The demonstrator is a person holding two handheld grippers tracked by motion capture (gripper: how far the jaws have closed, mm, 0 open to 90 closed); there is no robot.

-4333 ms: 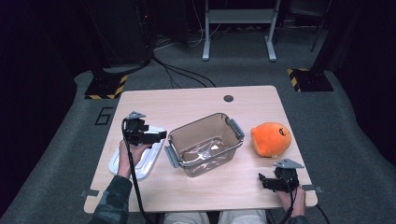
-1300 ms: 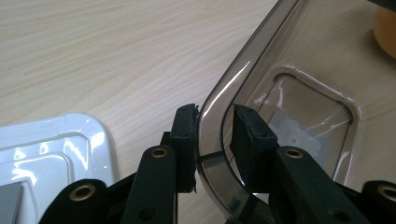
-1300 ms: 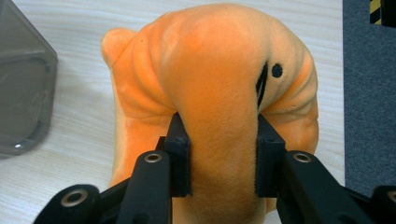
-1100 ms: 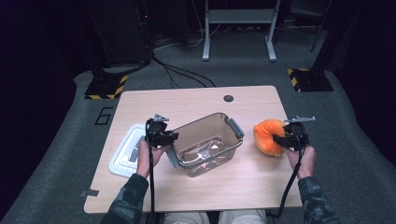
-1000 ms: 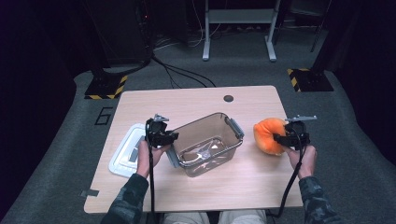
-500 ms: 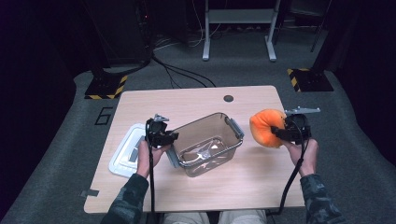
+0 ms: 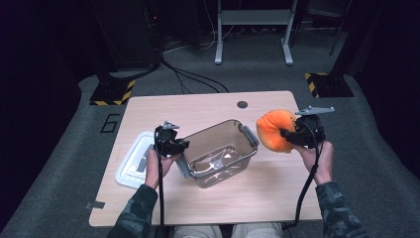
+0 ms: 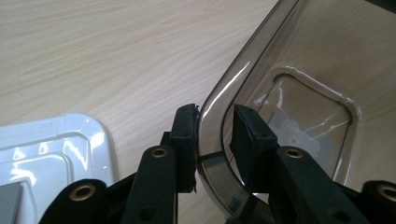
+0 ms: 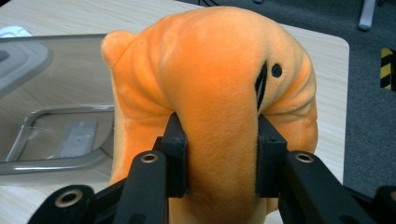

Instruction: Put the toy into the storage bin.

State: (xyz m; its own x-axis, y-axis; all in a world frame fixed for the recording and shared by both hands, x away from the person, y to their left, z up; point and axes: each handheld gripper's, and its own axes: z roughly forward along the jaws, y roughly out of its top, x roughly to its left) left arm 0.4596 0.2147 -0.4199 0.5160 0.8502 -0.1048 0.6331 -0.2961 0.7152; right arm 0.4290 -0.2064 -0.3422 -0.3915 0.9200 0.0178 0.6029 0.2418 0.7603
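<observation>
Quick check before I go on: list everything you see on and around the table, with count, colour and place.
Orange plush toy: one, orange, held above the table's right part.
Clear plastic bin: one, smoky transparent, table centre, open.
White plastic lid: one, white, flat on the table left of the bin.
Wooden table: one, light wood, with a small dark round spot near its far edge.
Metal stand: one, grey, on the carpet beyond the table.
Left gripper: black, shut on the bin's near-left wall.
Right gripper: black, shut on the plush toy.
Forearms: two, camouflage sleeves, at the bottom edge.

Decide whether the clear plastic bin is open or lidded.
Open. The clear bin has no lid on; a white lid lies flat on the table beside it.
</observation>
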